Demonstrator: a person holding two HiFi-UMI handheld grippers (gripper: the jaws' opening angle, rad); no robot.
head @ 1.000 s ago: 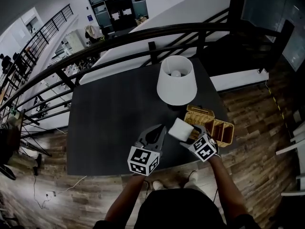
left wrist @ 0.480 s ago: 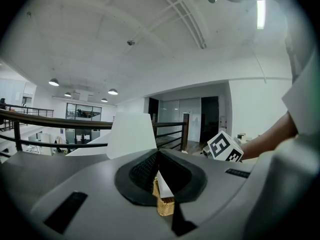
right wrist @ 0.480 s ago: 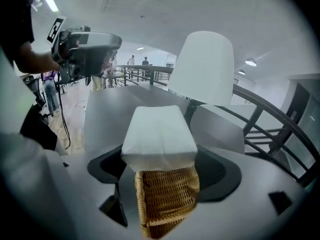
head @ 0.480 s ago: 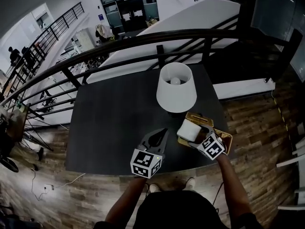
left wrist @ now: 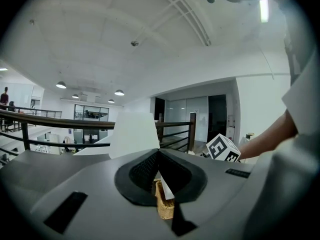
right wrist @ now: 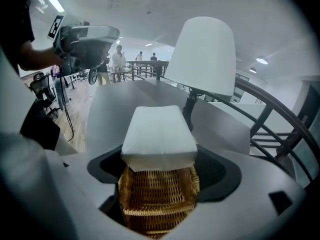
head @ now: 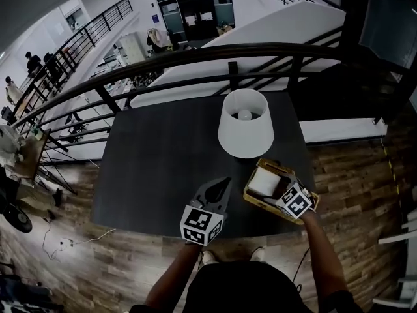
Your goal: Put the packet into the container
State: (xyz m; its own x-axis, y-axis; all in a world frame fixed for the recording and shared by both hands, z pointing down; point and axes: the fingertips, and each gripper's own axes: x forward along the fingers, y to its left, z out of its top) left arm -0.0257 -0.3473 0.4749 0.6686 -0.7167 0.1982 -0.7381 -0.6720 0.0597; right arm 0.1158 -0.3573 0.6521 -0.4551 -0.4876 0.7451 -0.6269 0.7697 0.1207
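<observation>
Over wicker container (right wrist: 157, 196): white pillowy packet (right wrist: 159, 131) clamped in right gripper (right wrist: 159, 156); left gripper (head: 223, 183) closed.

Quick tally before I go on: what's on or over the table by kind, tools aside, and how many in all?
lamp: 1
wicker basket: 1
white packet: 1
Total: 3

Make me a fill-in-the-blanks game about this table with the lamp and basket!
The right gripper holds a white ____.
Right under it is a wicker ____.
The left gripper holds ____.
The lamp has a shade coloured ____.
Missing words: packet, basket, nothing, white.
</observation>
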